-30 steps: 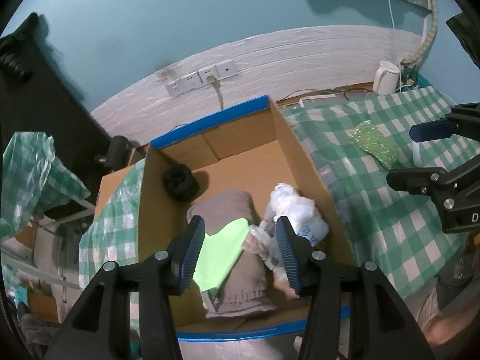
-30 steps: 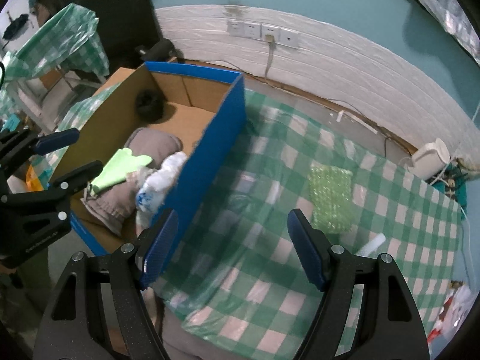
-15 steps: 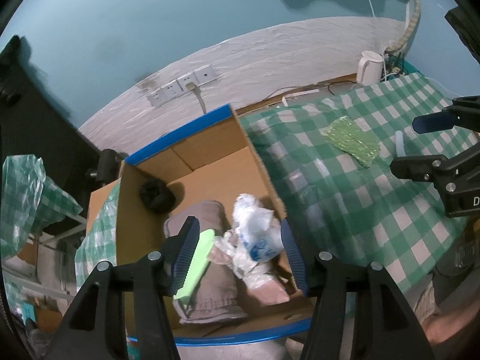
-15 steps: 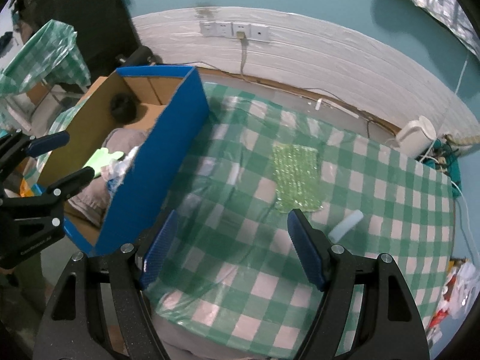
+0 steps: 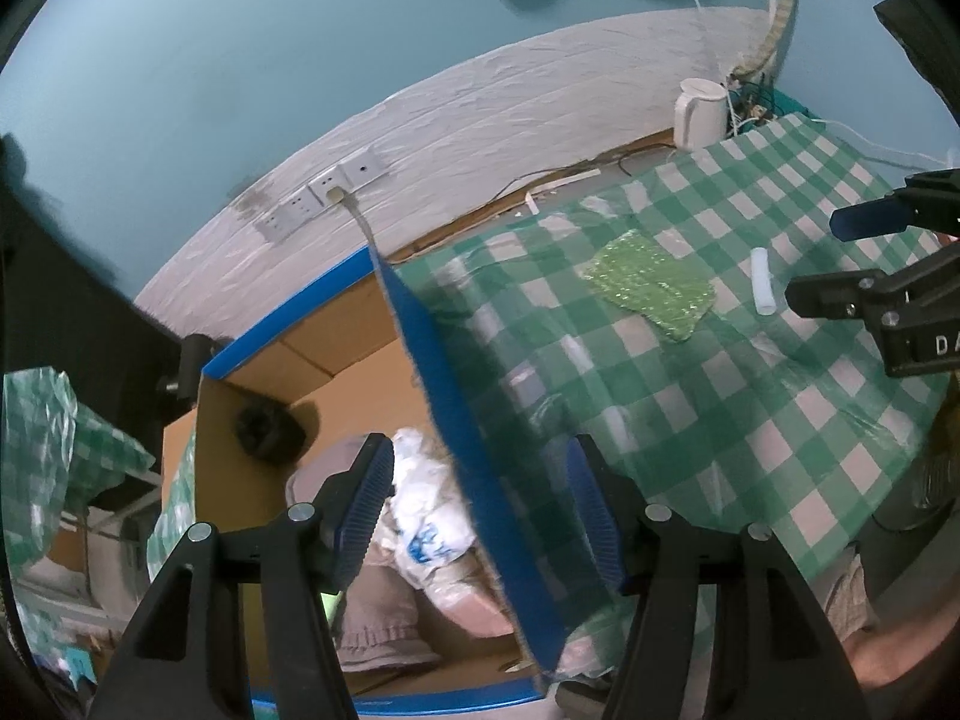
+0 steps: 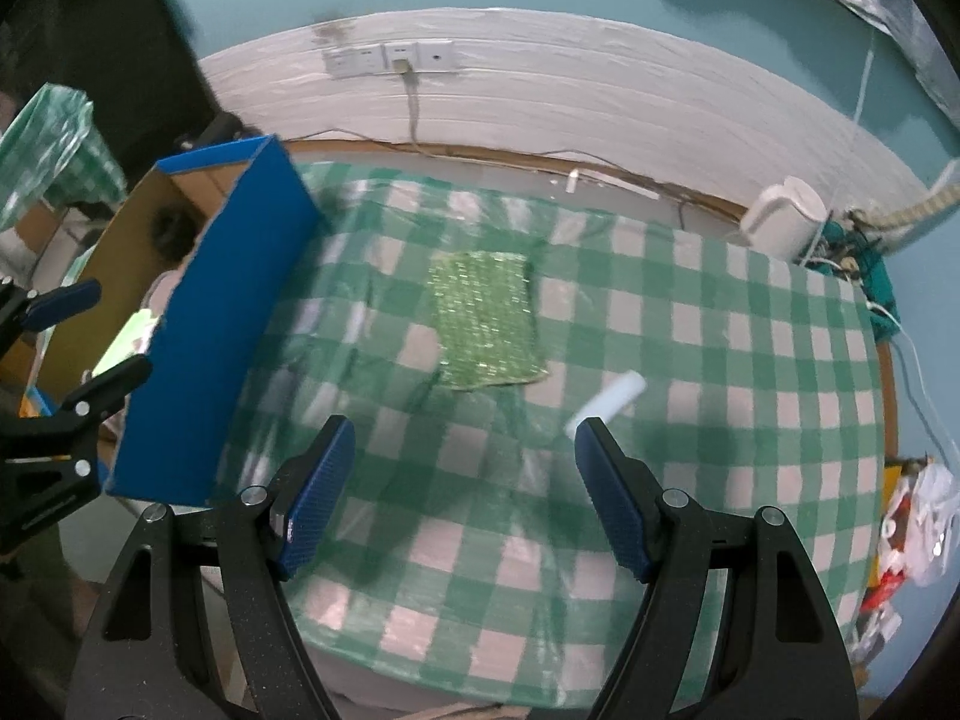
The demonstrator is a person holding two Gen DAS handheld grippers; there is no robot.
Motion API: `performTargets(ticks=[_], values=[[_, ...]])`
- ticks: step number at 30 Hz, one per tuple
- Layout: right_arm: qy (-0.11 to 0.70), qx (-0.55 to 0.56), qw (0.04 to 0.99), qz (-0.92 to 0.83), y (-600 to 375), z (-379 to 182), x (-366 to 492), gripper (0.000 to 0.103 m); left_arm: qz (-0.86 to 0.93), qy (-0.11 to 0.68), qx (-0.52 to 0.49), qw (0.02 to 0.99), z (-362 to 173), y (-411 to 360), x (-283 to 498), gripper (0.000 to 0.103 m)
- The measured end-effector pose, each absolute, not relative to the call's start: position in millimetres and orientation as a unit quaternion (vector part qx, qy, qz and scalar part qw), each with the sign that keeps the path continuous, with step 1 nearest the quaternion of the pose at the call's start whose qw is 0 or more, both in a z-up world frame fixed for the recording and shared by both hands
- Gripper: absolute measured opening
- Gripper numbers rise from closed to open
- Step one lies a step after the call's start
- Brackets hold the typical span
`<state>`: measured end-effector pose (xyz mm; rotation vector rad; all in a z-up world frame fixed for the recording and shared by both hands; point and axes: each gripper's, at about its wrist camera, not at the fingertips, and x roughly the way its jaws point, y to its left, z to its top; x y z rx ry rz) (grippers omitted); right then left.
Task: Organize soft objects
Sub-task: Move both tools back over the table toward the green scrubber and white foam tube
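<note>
Left wrist view is looking down past the left gripper [image 5: 480, 516], whose blue-padded jaws are standing wide apart and gripping nothing; they are straddling the blue-edged right wall of the cardboard box [image 5: 456, 420]. Inside that box a crumpled white plastic bag with blue print [image 5: 426, 516] is lying on top of a folded grey-brown cloth [image 5: 378, 618], with a black bundle [image 5: 264, 426] sitting in the far left corner, apart from the rest. A sliver of bright green is showing beneath the left pad, too hidden to name.

Right wrist view is facing the green-and-white checked tablecloth [image 6: 750, 360], which is lying under a clear plastic sheet. The right gripper [image 6: 462, 498] is hanging over it with its jaws spread wide and nothing between them. A green bubble-wrap sheet [image 6: 486, 318] is lying flat near the middle of the table, well apart from the box at the table's left side. A small white tube [image 6: 606, 399] is lying just beside the sheet's near right corner, not touching it. A white kettle [image 6: 783, 222] is standing at the far right edge by the wall, and the wall sockets [image 6: 390, 60] are carrying one plugged cable.
</note>
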<state>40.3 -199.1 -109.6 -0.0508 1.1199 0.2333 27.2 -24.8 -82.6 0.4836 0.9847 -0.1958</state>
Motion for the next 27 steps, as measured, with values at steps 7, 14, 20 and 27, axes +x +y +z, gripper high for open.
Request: performTargets(ticks=[7,14,20,27], values=[[0.534,-0.006,0.841,0.086,-229.4,-117.3,41.9,0.076,-0.105,0.47,0.233,0.845,-85.6,-46.3,30.4,0.063],[0.54,0.017,0.839,0.063,-257.9,-126.6,46.6,0.076,-0.107,0.48,0.236,0.838,-95.3,-60.9,38.4,0.063],[0.551,0.033,0.833,0.04,-271.3,-139.8,57.7,0.076,-0.106,0.489,0.231,0.835,-102.7,-68.0,47.7,0.063],[0.569,0.039,0.821,0.031,-275.9,-158.0,72.8,0.076,-0.108,0.498,0.237,0.827,-114.4,-79.9,59.4,0.063]])
